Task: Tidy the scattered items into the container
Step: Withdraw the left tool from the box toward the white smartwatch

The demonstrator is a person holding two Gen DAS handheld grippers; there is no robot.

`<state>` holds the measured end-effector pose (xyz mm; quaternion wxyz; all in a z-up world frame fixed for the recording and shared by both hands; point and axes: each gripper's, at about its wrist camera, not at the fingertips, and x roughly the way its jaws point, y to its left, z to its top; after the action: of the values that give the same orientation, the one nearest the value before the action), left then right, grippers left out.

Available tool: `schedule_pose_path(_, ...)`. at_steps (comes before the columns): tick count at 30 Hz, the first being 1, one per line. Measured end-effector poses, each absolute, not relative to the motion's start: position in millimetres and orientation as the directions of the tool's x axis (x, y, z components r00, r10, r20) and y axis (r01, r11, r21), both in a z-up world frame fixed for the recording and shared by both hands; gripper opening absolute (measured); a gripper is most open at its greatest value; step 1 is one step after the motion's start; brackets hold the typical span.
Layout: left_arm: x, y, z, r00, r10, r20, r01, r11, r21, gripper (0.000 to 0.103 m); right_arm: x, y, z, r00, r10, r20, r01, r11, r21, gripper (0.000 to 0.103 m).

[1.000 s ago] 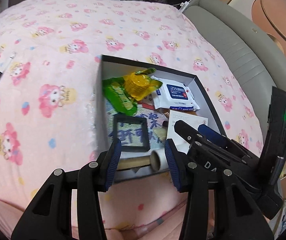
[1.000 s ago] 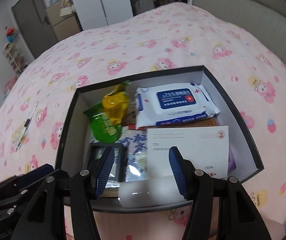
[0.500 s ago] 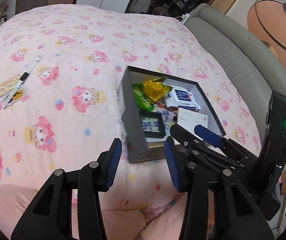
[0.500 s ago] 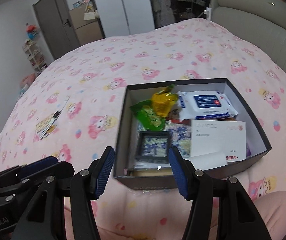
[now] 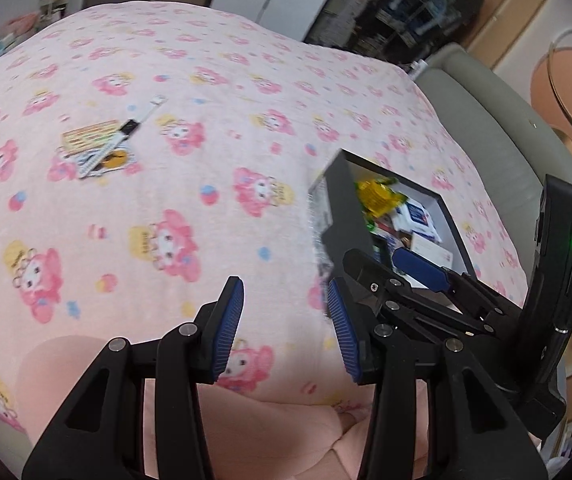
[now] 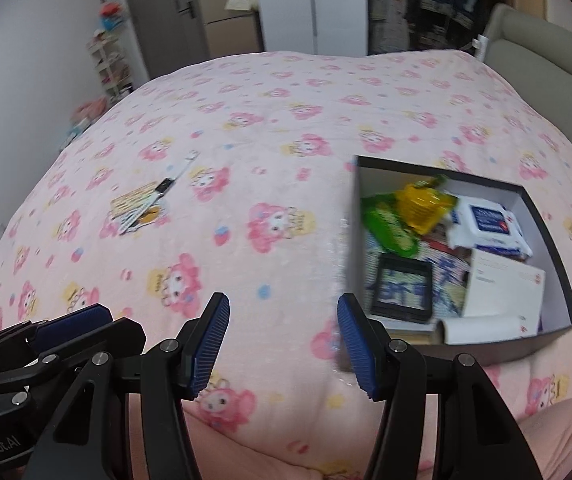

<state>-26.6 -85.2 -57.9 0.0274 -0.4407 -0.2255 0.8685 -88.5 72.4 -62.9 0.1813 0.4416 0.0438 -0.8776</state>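
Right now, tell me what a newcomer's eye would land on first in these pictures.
The pink cartoon-print blanket fills nearly everything. At right sits the dark box, already crammed with a wipes pack, yellow packet and envelope. Far left, a small pile of cards and a pen-like stick lies loose on the blanket.

A home bedroom: pink-blanketed bed, wardrobe, door.

Fleecy cloth blanket; matt cardboard box.
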Motion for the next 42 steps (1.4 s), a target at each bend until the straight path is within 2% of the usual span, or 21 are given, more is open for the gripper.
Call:
schedule_pose_path(5,-18.7,-120.4,-56.5,-0.641,0.180,-0.746,0.257,-0.866,-0.429,0.043,-88.4,39.0,-61.6,-0.519,-0.335,-0.787,0.420,-0.901,0.107,0.053)
schedule_pose_path(10,-38.7,-140.4,-54.6,-0.667,0.167,-0.726,0.272,-0.852,-0.446,0.043,-103.7,18.5,-57.8,-0.515,-0.374,-0.771,0.439,-0.888,0.138,0.053)
schedule_pose_path(19,-126.3,-178.0,-53.4,-0.703,0.233,-0.672,0.212,-0.833,-0.511,0.043,-175.1,-8.4,-41.8,-0.576,-0.318,-0.753,0.388,-0.917,0.090,0.053)
schedule_pose_path(29,-199.0,-222.5,-78.5,-0.668,0.267,-0.694,0.211,-0.827,-0.521,0.043,-246.9,-47.5,-52.7,-0.592,-0.253,-0.765,0.357,-0.934,0.032,0.053)
schedule_pose_path(32,-197.4,-243.6,-98.7,-0.689,0.214,-0.692,0.296,-0.789,-0.539,0.043,-260.8,-65.5,-65.7,-0.577,-0.253,-0.777,0.373,-0.927,0.025,0.053)
schedule_pose_path(36,-184.5,-281.8,-135.1,-0.681,0.067,-0.729,0.482,-0.709,-0.515,0.039,-266.9,-97.6,-92.6,-0.530,-0.258,-0.808,0.425,-0.905,0.011,0.053)
schedule_pose_path(40,-180.9,-313.0,-180.7,-0.583,0.035,-0.812,0.610,-0.641,-0.466,0.035,-269.1,-133.2,-127.2,-0.458,-0.268,-0.847,0.484,-0.875,0.015,0.053)
schedule_pose_path(42,-181.1,-320.7,-189.6,-0.566,0.023,-0.824,0.636,-0.624,-0.454,0.031,-270.2,-148.5,-143.5,-0.416,-0.284,-0.864,0.504,-0.863,0.041,0.053)
